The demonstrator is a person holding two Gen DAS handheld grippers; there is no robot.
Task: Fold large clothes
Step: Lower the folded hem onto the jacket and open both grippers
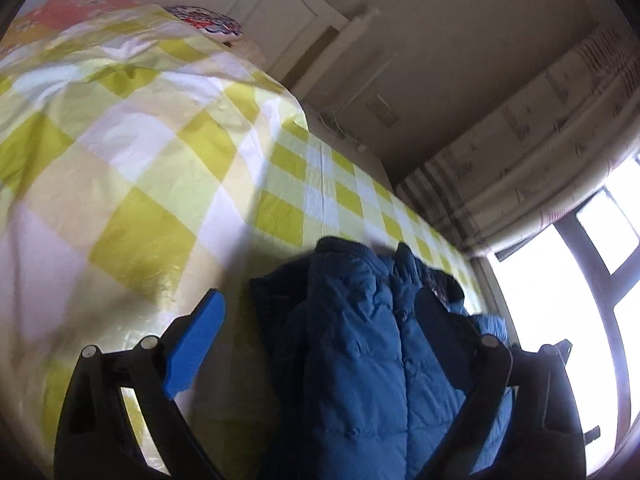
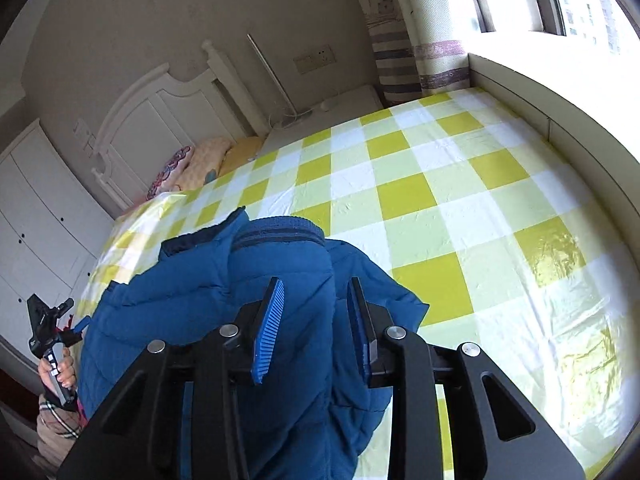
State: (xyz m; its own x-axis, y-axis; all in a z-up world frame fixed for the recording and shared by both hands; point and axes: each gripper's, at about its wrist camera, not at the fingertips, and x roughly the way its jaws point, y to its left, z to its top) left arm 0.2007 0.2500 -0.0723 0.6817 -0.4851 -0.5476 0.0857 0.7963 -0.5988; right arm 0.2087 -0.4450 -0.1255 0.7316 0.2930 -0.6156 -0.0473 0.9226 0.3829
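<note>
A blue puffer jacket (image 1: 352, 352) lies bunched on the yellow-checked bed sheet (image 1: 304, 184). My left gripper (image 1: 320, 300) stands wide open astride it. Its left pad (image 1: 196, 344) is clear of the cloth, while its dark right finger (image 1: 440, 328) sits against a fold. In the right wrist view the jacket (image 2: 168, 304) has a sleeve with a striped ribbed cuff (image 2: 276, 234) laid over it. My right gripper (image 2: 315, 285) hovers over that sleeve, open only a narrow gap, with both pad faces bare. A hand (image 2: 60, 368) holds the left gripper's handle at that view's left edge.
A heaped quilt with larger checks (image 1: 100, 140) fills the bed's left side in the left wrist view. Pillows (image 2: 188, 168) and a white headboard (image 2: 160, 120) are at the far end, with a wardrobe (image 2: 40, 208) to the left. A window ledge (image 2: 560, 92) and curtain (image 2: 400, 48) border the right.
</note>
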